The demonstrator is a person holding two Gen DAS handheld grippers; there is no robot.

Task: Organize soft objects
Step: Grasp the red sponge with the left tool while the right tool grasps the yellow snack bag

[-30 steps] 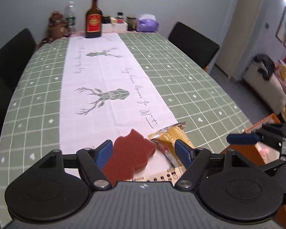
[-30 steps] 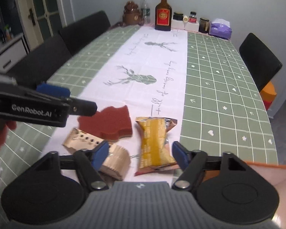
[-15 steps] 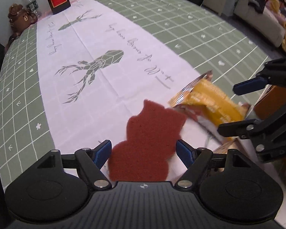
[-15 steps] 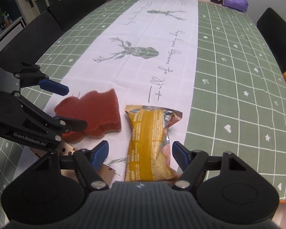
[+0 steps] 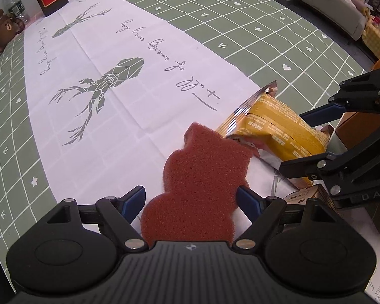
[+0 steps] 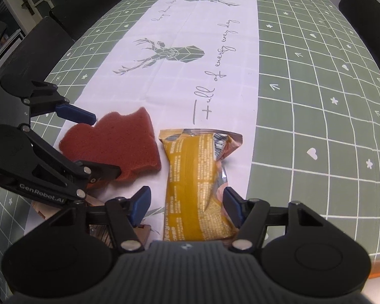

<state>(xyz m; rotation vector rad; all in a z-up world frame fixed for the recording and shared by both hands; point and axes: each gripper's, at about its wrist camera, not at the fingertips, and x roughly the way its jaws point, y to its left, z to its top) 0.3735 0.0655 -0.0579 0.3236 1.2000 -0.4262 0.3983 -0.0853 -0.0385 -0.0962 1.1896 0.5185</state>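
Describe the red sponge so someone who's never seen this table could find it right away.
On the white deer-print runner down the green checked tablecloth, look at the near end. The red sponge lies flat there, left of a yellow snack packet. It alone is matte, porous and wavy-edged, between the open left gripper.

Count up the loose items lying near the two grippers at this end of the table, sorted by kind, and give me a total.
Red sponge: 1
Yellow snack packet: 1
Wooden pieces, partly hidden behind the left gripper and right gripper: at least 1
Total: 3 at least
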